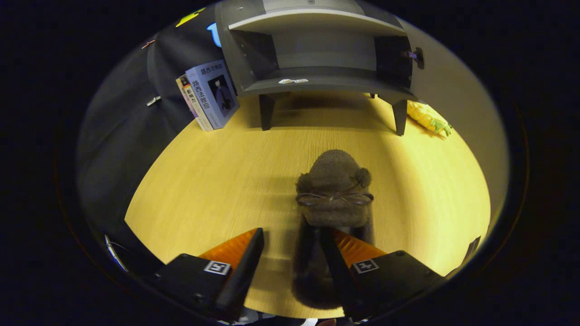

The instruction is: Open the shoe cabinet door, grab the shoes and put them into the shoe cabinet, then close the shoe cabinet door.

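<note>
Here the hand-held gripper [292,246] stood open, a fuzzy brown slipper [334,194] lying on the table [204,181] between its fingers; beyond, the shoe cabinet [317,54] stood open.

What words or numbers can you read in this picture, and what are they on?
Books leaning beside the shoe cabinet: printed characters on covers and spines, too blurred to read for sure.
White sticker on the cabinet's bottom shelf: too small to read.
Square markers on the gripper: black-and-white patterns, no words.
Furry shoe, partly between the open fingers: no text.
</note>
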Demonstrator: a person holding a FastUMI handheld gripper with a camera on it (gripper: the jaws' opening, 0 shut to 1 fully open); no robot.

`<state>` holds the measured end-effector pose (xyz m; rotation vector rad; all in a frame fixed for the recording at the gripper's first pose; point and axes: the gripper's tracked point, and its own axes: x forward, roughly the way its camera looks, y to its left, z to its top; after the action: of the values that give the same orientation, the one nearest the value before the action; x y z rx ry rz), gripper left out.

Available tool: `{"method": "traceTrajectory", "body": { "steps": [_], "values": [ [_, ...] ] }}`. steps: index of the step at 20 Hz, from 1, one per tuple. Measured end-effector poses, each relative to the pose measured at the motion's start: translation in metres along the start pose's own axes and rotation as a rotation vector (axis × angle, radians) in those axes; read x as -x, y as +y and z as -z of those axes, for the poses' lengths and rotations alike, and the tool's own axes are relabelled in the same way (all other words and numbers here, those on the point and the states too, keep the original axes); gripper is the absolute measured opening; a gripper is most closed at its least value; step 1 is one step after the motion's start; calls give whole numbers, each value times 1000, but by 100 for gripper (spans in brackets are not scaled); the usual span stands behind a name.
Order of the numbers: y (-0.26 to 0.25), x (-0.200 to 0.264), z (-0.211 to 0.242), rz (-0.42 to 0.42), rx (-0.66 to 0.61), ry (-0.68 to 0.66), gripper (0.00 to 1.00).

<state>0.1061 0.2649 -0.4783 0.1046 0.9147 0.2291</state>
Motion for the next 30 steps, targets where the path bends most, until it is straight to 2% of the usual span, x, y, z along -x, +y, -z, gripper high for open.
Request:
{"method": "traceTrajectory", "body": {
  "steps": [1, 3, 4, 7, 8, 9, 13, 17, 25, 30],
  "values": [
    [0, -12, -7, 16, -6, -31, 73],
    [-4, -26, -20, 57, -21, -73, 65],
    [-13, -34, -24, 109, -21, -89, 62],
    [-18, -36, -33, 119, -74, -112, 14],
    [-17, -26, -33, 117, -76, -111, 14],
    [-18, -31, -34, 109, -73, -116, 6],
    [-20, 0, -48, 75, -51, -140, 6],
    [-22, 53, -84, 52, -57, -176, 6],
    [-8, 157, -218, -40, -78, -346, 6],
    [0, 181, -300, -78, -97, -342, 6]
  ]
}}
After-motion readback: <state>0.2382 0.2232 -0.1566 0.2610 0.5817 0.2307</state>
